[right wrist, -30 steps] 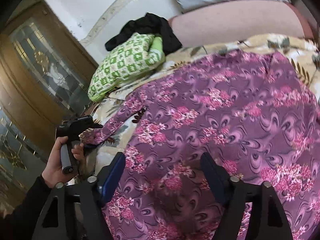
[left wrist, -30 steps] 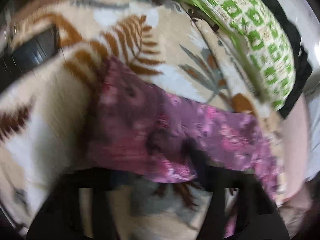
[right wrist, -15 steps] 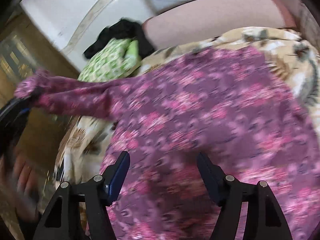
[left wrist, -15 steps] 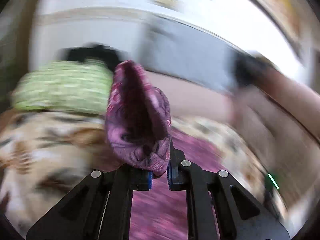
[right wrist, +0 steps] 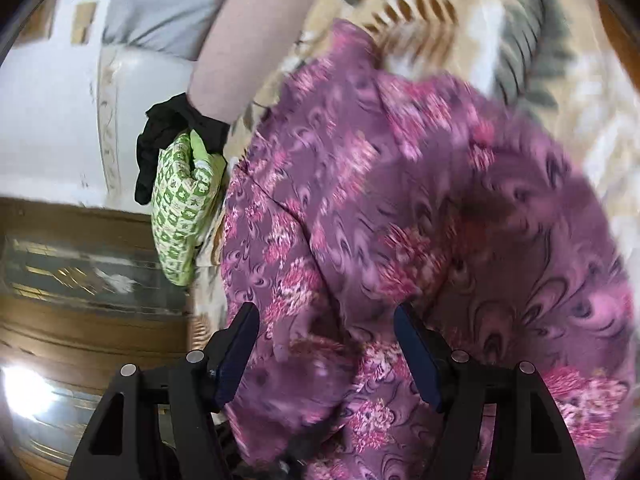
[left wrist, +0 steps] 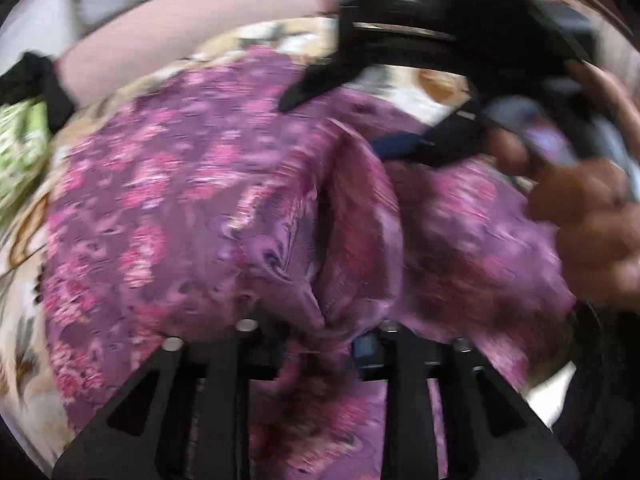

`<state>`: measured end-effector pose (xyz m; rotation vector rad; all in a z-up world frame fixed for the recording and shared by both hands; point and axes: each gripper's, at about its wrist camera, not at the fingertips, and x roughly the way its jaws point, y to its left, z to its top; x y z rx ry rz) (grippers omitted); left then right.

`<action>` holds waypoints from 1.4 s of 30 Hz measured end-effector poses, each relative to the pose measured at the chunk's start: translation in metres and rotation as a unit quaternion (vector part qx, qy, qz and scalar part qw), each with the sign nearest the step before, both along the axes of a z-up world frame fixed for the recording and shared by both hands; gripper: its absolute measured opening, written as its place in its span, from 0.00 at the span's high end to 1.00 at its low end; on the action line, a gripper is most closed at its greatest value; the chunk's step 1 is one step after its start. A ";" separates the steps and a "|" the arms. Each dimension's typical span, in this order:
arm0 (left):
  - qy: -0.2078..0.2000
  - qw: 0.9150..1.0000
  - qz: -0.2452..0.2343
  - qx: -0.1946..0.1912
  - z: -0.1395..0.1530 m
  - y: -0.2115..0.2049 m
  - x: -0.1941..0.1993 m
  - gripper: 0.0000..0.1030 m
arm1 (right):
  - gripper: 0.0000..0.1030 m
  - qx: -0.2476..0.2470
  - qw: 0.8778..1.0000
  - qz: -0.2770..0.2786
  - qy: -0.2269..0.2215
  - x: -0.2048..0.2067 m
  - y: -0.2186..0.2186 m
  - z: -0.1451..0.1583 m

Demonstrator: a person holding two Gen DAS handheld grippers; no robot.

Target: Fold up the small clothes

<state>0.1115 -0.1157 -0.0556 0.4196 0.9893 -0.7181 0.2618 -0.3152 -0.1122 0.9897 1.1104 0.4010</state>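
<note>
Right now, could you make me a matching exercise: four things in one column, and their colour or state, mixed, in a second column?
Things:
1. left tool
2. right tool
3. pillow
4. garment

Colour or state:
A. green and white checks
B. open, above the fabric
C. purple with pink flowers
D. shut on a fold of fabric

Pairs: 1-D, 2-B, 3-A, 4-C
</note>
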 end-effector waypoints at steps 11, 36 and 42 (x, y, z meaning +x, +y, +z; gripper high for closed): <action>0.067 0.984 0.120 -0.113 0.030 0.080 0.068 0.36 | 0.34 -0.148 0.985 0.082 0.038 -0.006 0.030 0.004; 0.213 0.900 0.346 -0.158 -0.025 0.134 0.132 0.93 | 0.93 -0.275 0.950 0.149 0.016 -0.044 0.036 0.014; 0.130 0.914 0.349 -0.160 0.012 0.136 0.123 0.40 | 0.76 -0.213 0.972 0.057 -0.075 -0.052 0.001 0.057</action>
